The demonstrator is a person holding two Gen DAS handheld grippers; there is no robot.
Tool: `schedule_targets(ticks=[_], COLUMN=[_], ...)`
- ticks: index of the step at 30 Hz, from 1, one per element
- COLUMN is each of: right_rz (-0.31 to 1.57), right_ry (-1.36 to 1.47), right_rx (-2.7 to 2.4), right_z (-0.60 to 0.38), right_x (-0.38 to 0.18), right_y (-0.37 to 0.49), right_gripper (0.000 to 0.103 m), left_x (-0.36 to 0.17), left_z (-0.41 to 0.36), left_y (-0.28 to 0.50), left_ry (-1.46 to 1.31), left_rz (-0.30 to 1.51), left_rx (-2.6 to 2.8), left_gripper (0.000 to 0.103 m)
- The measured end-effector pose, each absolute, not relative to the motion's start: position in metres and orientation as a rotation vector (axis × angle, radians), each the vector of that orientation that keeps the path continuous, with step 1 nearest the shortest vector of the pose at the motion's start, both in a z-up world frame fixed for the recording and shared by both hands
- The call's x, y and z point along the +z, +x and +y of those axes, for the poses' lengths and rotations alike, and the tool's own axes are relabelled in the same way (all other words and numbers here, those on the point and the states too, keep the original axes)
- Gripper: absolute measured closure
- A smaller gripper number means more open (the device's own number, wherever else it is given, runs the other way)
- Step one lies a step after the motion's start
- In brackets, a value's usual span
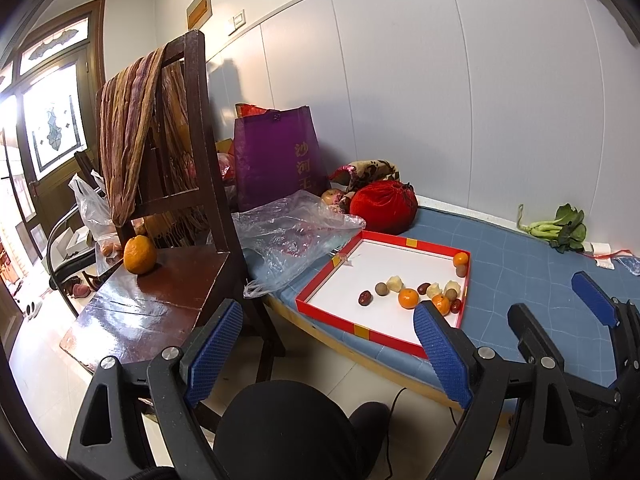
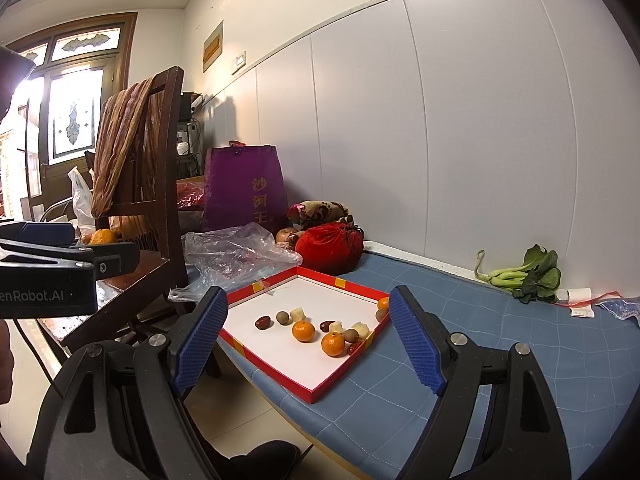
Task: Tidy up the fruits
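A red-rimmed white tray (image 1: 384,236) (image 2: 340,280) lies on the blue quilted table. In it are three small oranges (image 1: 408,298) (image 2: 303,330), dark red dates (image 1: 365,298) (image 2: 263,322), brown round fruits and pale yellowish pieces (image 1: 394,283). A larger orange (image 1: 139,254) stands on the wooden chair seat. My left gripper (image 1: 328,352) is open and empty, held in front of the chair and the tray. My right gripper (image 2: 308,340) is open and empty, facing the tray; it also shows at the right of the left wrist view (image 1: 560,312).
A clear plastic bag (image 1: 292,232), a red drawstring pouch (image 1: 383,204), a purple bag (image 1: 276,156) and a pomegranate sit behind the tray. Green bok choy (image 2: 524,272) lies by the wall. A dark wooden chair (image 1: 160,288) with a striped scarf stands left of the table.
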State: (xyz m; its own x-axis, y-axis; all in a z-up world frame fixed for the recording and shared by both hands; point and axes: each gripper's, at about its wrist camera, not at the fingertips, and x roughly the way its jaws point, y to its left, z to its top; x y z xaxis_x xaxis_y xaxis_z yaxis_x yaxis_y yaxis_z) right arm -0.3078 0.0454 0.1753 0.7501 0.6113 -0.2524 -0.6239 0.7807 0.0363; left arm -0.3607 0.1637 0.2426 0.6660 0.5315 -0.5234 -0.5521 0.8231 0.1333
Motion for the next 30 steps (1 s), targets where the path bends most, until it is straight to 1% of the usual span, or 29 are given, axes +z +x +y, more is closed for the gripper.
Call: schedule_targets(ticks=[6, 20, 26, 30], right_rz=[0.274, 0.206, 0.285, 0.292], right_ry=[-0.030, -0.024, -0.020, -0.036], right_rx=[0.644, 0.605, 0.565, 0.564], right_z=[0.044, 0.035, 0.041, 0.046], right_x=[0.177, 0.202, 0.207, 0.209], right_y=[-0.312, -0.334, -0.336, -0.345], right_gripper=[0.020, 0.018, 0.017, 0.017], left_x=[0.243, 0.252, 0.254, 0.254], left_z=[0.161, 0.159, 0.161, 0.163], left_y=[-0.366, -0.376, -0.382, -0.387], left_ry=[-0.041, -0.051, -0.057, -0.057], left_rz=[0.574, 0.545, 0.538, 0.539], left_rx=[0.612, 0.606, 0.610, 0.608], left_gripper=[0.014, 0.014, 0.014, 0.014])
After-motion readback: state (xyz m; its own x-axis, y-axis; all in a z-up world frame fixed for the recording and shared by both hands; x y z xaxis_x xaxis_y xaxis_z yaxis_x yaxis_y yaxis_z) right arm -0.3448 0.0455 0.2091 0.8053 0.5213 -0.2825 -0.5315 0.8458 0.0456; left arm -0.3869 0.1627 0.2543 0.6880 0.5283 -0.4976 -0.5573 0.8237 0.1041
